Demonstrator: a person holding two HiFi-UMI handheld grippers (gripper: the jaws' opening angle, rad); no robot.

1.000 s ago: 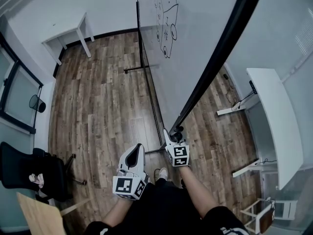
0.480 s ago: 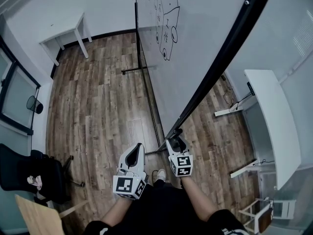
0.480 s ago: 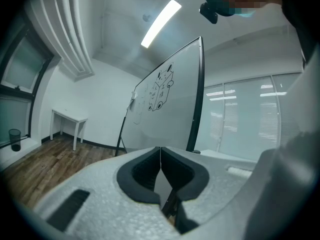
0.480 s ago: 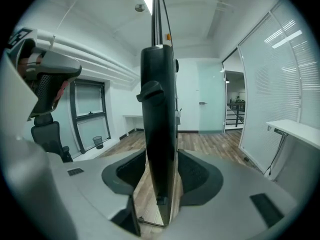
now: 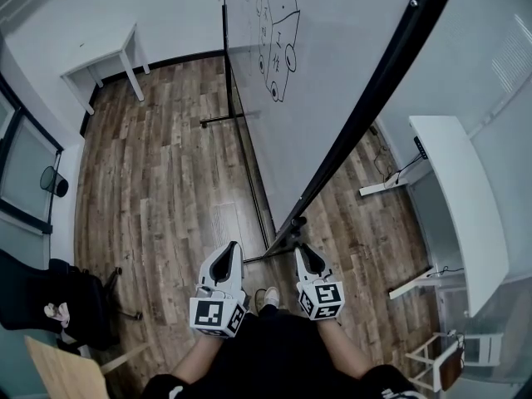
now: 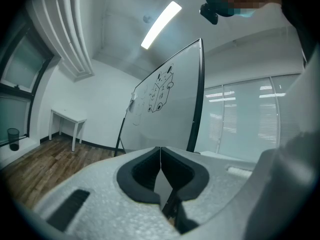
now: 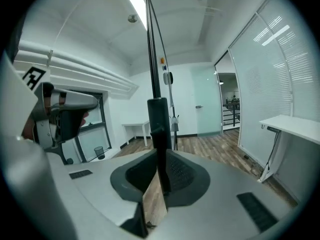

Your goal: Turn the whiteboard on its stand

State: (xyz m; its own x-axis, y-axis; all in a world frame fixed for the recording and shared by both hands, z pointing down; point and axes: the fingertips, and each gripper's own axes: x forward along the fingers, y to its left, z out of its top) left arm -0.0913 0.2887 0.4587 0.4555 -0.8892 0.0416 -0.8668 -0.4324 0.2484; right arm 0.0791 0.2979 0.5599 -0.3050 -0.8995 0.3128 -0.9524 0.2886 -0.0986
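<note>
The large whiteboard [image 5: 332, 73] with black marker drawings stands tilted on its stand, its black frame edge [image 5: 366, 115] running down to a lower corner [image 5: 293, 225]. My right gripper [image 5: 303, 252] hangs just short of that corner, clear of it. Its jaws have just been closing and stand a narrow slit apart with nothing between them. In the right gripper view the frame [image 7: 152, 74] rises edge-on straight ahead of the right gripper [image 7: 159, 169]. My left gripper [image 5: 226, 260] floats beside it, shut and empty. The left gripper [image 6: 160, 159] faces the whiteboard [image 6: 170, 109].
The stand's black foot bar [image 5: 229, 119] lies across the wooden floor. A white table [image 5: 100, 61] stands at the back left, a long white desk [image 5: 453, 198] at the right. A black office chair [image 5: 50, 293] and a bin [image 5: 51, 181] are at the left.
My right gripper has let go of the whiteboard's lower corner and drawn back towards me. The board's face has swung further round. The left gripper has stayed put.
</note>
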